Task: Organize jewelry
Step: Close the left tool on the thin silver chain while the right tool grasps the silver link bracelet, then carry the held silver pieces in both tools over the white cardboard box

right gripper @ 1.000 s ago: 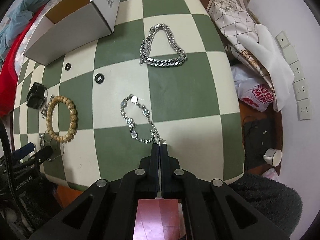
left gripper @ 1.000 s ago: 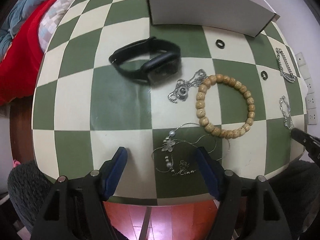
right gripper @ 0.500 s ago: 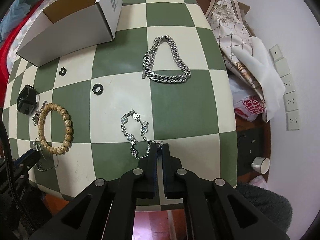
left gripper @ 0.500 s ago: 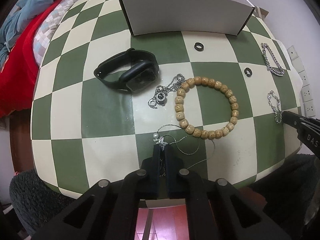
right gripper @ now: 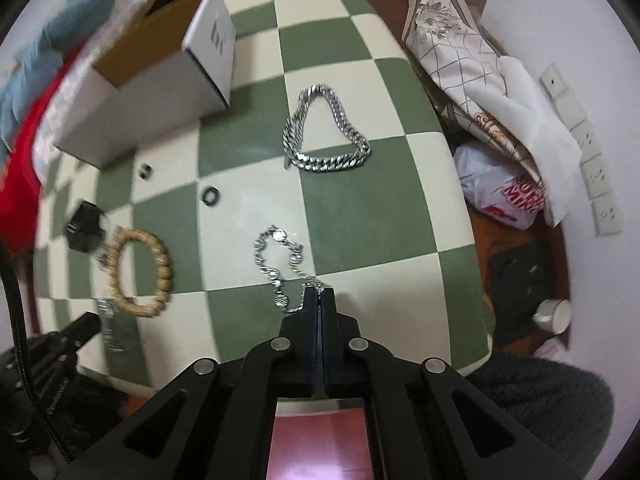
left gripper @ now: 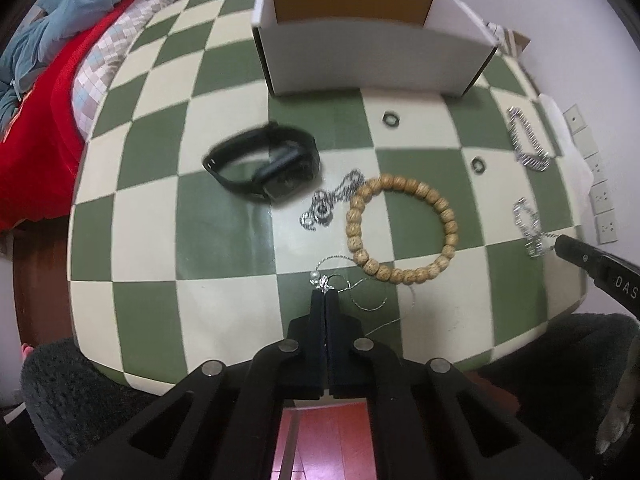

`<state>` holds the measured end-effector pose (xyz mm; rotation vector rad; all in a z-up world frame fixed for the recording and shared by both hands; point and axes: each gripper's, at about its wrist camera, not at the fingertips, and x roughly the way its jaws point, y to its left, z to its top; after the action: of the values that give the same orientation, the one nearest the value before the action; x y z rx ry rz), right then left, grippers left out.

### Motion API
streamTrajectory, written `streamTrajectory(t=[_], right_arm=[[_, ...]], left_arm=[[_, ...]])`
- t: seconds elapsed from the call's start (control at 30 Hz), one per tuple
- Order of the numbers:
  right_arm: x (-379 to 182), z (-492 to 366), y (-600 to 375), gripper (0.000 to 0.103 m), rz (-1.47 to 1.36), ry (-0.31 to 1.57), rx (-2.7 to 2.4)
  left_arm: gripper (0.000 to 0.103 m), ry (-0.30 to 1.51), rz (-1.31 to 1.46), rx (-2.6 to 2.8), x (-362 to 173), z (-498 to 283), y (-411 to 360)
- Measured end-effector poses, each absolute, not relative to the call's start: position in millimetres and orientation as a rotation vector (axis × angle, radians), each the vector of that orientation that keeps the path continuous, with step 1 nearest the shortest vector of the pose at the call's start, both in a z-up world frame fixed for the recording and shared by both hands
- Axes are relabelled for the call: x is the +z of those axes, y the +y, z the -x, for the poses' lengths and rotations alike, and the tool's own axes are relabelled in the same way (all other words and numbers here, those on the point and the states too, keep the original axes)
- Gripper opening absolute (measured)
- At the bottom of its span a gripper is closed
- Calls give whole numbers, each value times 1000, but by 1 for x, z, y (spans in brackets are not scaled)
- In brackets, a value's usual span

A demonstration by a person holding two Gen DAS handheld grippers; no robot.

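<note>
Left tool: my left tool [left gripper: 326,295] is pressed together, pinching the thin pearl necklace [left gripper: 352,286] at the counter's [left gripper: 224,248] near edge.
Right tool: my right tool [right gripper: 319,293] pinches the silver link bracelet [right gripper: 280,268].
Counts: two black rings [left gripper: 391,119] [left gripper: 478,165], one bead bracelet [left gripper: 401,229], one black watch [left gripper: 266,168], one pendant chain [left gripper: 328,206], one heavy curb chain [right gripper: 324,136].
Box: one open white box [left gripper: 372,46] at the far edge.
Room: bare checks left of the watch.

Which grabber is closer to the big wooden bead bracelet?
Left. The left gripper sits just below the wooden bead bracelet, pinching the thin necklace. The right gripper is farther off, beyond the silver link bracelet.
</note>
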<state>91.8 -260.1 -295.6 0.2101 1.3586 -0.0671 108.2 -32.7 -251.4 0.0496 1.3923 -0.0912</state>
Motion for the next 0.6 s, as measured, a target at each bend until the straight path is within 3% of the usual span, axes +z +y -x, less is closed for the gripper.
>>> streamTrajectory(t=[0.4,0.6], right_arm=[[-219,-93,-262,1,-306,1208,-1],[-194,-99,-256,1,-310,1169,38]], left_arm=[[0,1274,52,-138,-174,-119,-11],[0,1288,70,-239,-172,-125,-8]])
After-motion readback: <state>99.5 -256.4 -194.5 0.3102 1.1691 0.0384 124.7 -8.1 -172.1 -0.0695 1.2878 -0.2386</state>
